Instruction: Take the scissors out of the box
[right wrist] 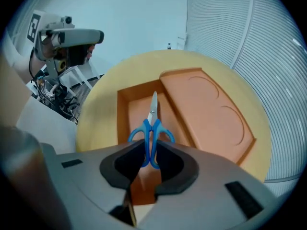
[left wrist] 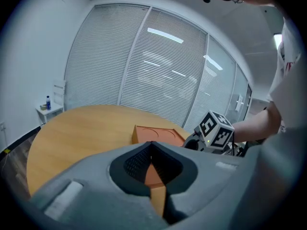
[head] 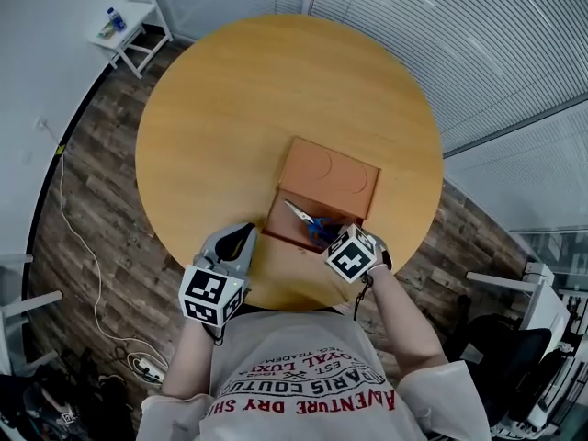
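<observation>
With the jaws of the right gripper (right wrist: pixel 151 150) clenched on the blue-handled steel scissors (right wrist: pixel 152 123) over the open orange cardboard box (right wrist: pixel 121 114), lift straight up and keep the blades off its walls; the left gripper (left wrist: pixel 151 150) is closed and empty.

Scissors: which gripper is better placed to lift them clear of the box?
Right. The right gripper is shut on the scissors by their handles over the open box; the left gripper is beside the box.

Right gripper (right wrist: pixel 149 153) grips scissors (right wrist: pixel 152 115), pointing steeply down; left gripper (left wrist: pixel 147 150) seemingly closed.
</observation>
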Tool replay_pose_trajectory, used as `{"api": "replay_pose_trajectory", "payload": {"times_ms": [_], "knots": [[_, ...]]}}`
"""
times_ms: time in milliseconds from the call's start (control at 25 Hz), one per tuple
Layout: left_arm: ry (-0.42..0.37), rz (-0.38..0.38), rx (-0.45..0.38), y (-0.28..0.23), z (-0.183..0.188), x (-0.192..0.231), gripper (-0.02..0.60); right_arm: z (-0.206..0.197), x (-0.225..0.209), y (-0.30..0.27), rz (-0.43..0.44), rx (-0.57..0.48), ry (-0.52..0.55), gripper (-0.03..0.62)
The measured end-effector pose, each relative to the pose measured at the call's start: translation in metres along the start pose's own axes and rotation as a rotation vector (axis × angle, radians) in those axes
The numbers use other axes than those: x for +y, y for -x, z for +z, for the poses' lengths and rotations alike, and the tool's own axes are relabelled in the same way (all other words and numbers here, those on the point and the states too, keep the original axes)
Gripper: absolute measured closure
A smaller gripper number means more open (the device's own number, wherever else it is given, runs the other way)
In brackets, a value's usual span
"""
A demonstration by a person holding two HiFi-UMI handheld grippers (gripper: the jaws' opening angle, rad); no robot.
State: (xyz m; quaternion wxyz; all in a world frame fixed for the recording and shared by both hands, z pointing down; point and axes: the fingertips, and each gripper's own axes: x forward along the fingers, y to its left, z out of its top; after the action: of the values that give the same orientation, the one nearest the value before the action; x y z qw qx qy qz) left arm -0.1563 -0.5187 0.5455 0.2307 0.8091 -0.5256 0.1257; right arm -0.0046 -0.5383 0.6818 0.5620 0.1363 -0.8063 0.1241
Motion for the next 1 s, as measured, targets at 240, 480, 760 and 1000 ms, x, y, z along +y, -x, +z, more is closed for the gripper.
{"api": "replay_pose_trajectory", "payload": {"times_ms": [240, 480, 760, 1000], "knots": [[-0.031, 0.000, -0.024, 0.009, 0.012, -0.011, 0.572, 0.021, 0.004, 0.044, -0.003, -0.144, -0.028, 0.511], [-0.075, 0.006, -0.069, 0.018, 0.034, -0.020, 0.572, 0.050, -0.004, 0.097, -0.071, -0.364, -0.118, 0.511], [-0.156, -0.012, -0.128, 0.020, 0.076, -0.035, 0.572, 0.069, -0.026, 0.172, -0.180, -0.638, -0.238, 0.510], [-0.170, -0.007, -0.216, 0.019, 0.122, -0.047, 0.572, 0.065, -0.042, 0.233, -0.301, -0.796, -0.284, 0.510]]}}
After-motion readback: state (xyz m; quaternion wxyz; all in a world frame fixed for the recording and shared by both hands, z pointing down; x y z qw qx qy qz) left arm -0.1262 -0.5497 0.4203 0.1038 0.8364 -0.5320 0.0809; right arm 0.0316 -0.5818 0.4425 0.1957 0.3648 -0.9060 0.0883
